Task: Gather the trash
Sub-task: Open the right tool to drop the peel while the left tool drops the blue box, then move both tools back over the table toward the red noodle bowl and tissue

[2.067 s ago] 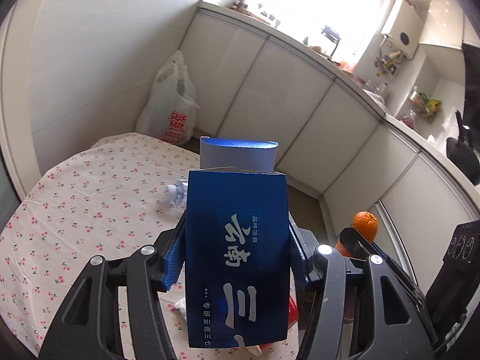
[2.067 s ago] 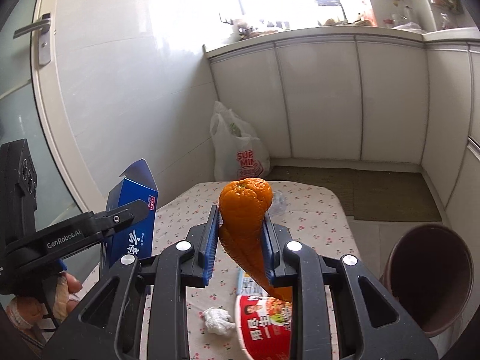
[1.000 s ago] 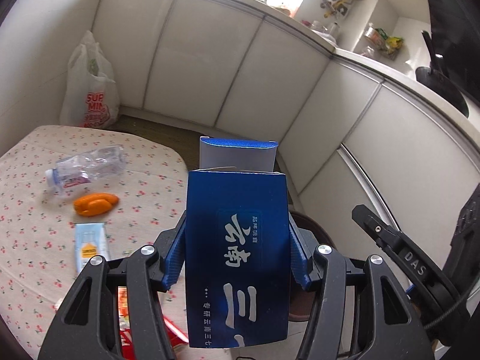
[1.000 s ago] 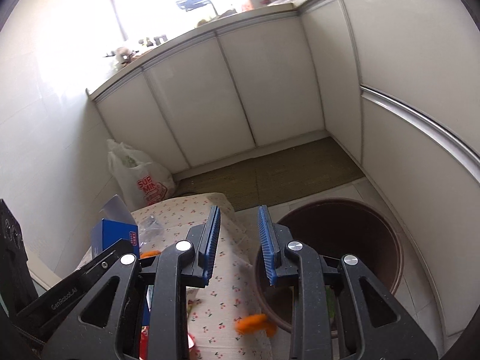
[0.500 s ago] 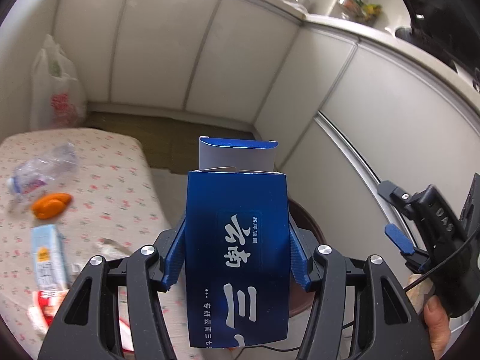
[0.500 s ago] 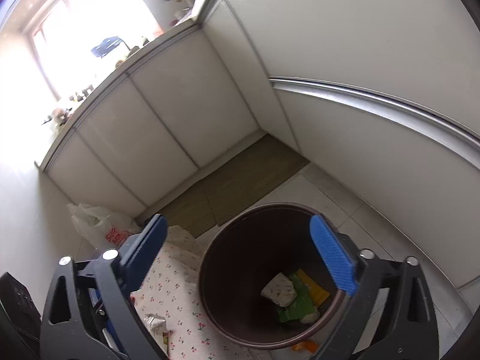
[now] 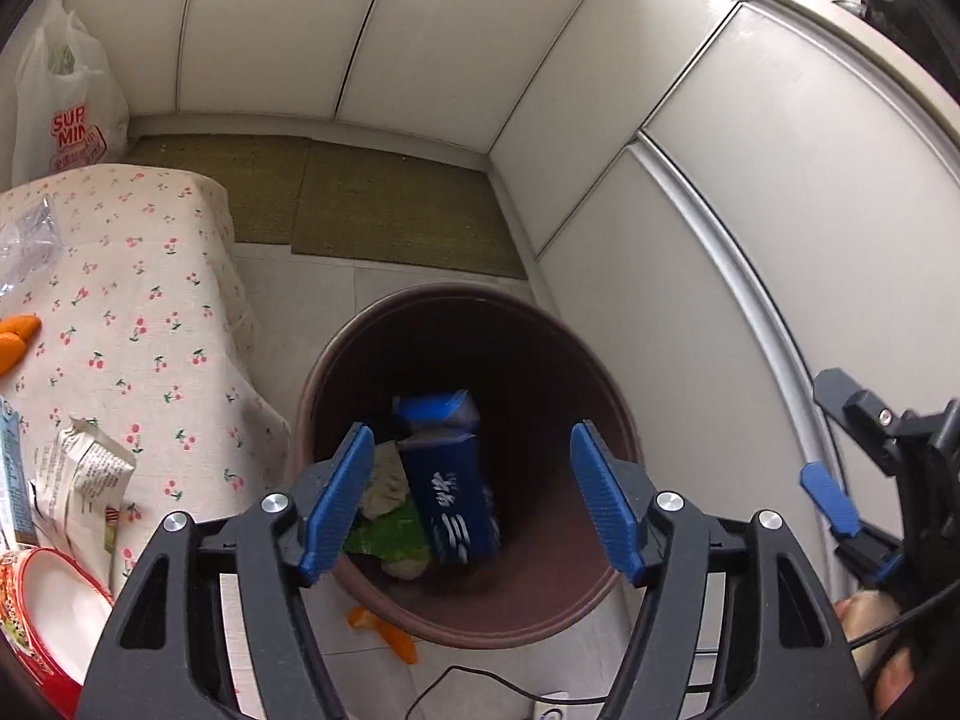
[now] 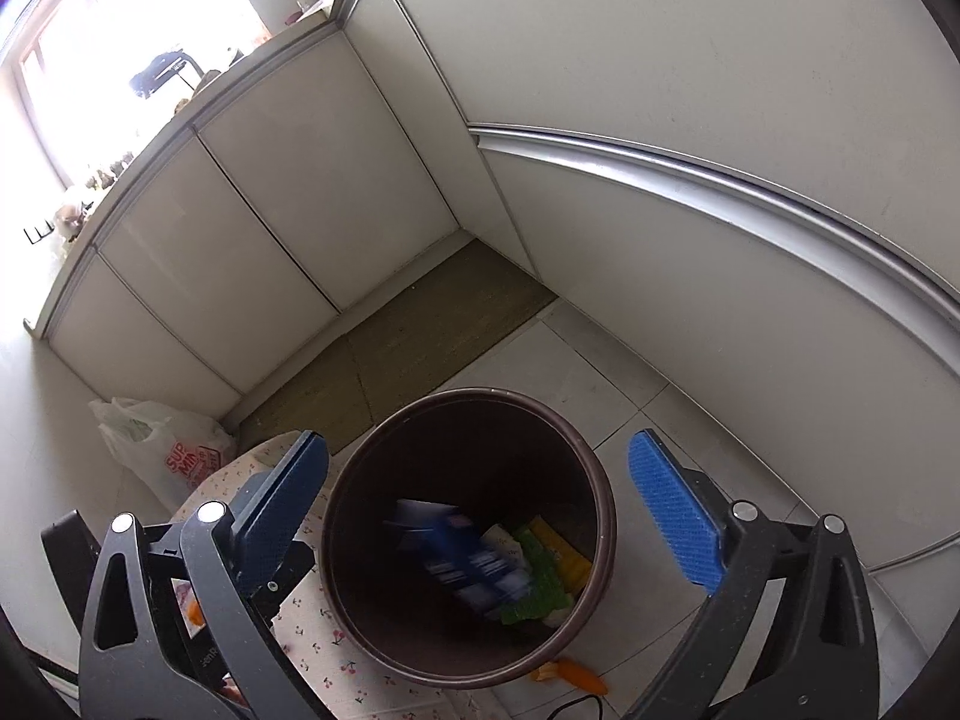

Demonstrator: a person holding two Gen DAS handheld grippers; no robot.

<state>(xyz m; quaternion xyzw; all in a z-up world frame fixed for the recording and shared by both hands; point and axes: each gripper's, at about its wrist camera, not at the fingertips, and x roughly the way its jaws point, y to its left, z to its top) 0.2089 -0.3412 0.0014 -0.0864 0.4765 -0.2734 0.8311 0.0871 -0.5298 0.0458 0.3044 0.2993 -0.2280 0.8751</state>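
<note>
Above the brown bin [image 7: 606, 396], both hand-held grippers, left [image 7: 471, 501] and right [image 8: 477, 513], angled down, jaws wide, empty.

- white plastic shopping bag [image 7: 60, 114] with red lettering, slumped on the floor in the far left corner
- olive floor mats [image 7: 384, 210] along the white cabinet doors [image 8: 288, 198]
- cherry-print tablecloth [image 7: 150, 324] on the left

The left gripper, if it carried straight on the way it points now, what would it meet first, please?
Probably the blue carton lying in the brown bin; the left gripper is open and aimed into the bin's mouth, though depth is unclear.
</note>
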